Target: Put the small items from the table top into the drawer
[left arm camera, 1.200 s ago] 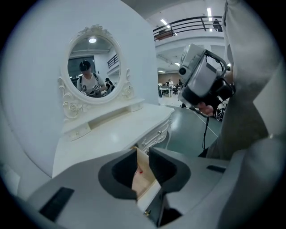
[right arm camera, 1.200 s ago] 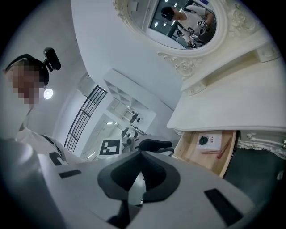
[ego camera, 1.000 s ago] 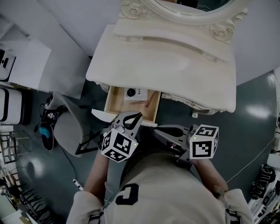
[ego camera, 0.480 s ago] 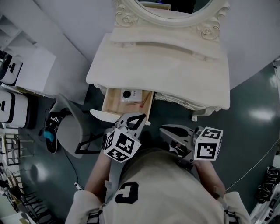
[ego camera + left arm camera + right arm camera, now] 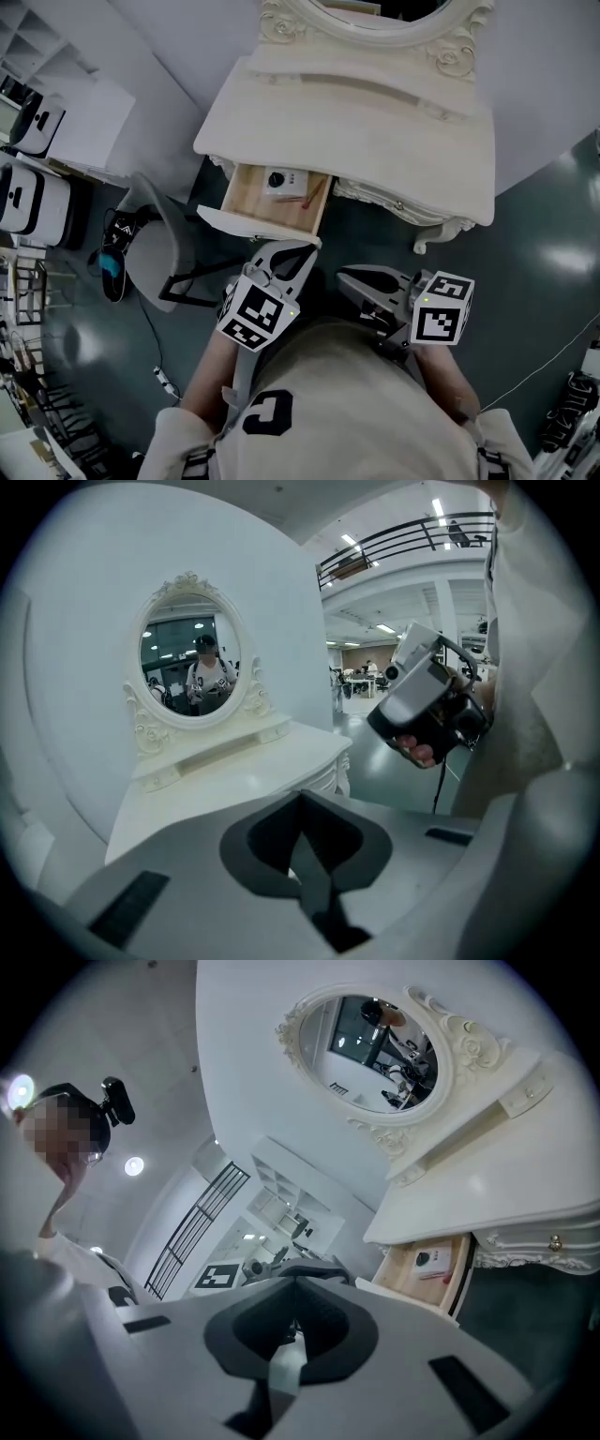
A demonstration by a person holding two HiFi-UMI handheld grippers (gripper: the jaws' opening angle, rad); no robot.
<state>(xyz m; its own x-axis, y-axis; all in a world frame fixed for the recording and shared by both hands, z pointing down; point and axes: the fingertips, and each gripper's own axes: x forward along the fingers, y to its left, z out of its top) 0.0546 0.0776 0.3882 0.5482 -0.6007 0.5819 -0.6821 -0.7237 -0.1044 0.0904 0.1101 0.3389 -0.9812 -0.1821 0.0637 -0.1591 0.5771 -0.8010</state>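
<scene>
Under the front edge of the table (image 5: 375,141), at its left end in the head view, the drawer (image 5: 246,204) stands pulled out. Two small things lie in it. A white box (image 5: 278,180) with a dark round spot sits at the back. A thin red stick (image 5: 315,195) lies slantwise just beside it, toward the drawer's right wall. Whether the two touch cannot be made out.

The left tool (image 5: 298,249) is held close to the person's chest, near the drawer's front panel but apart from it, its tips aimed toward the drawer. Its jaws are pressed together with nothing between them. The left gripper view shows this plainly, the tool (image 5: 300,797) closed against the white table top (image 5: 234,789).

The right tool (image 5: 345,277) sits just beside it, to the right, its tips turned toward the left tool. Its jaws also meet, and they pinch nothing. In the right gripper view the closed tool (image 5: 293,1284) has the open drawer (image 5: 405,1283) off to its right, with the box (image 5: 431,1260) and the stick (image 5: 434,1276) inside.

An oval mirror (image 5: 375,17) in a carved frame stands at the back of the table. A grey chair (image 5: 150,267) stands on the dark floor to the left of the drawer.
</scene>
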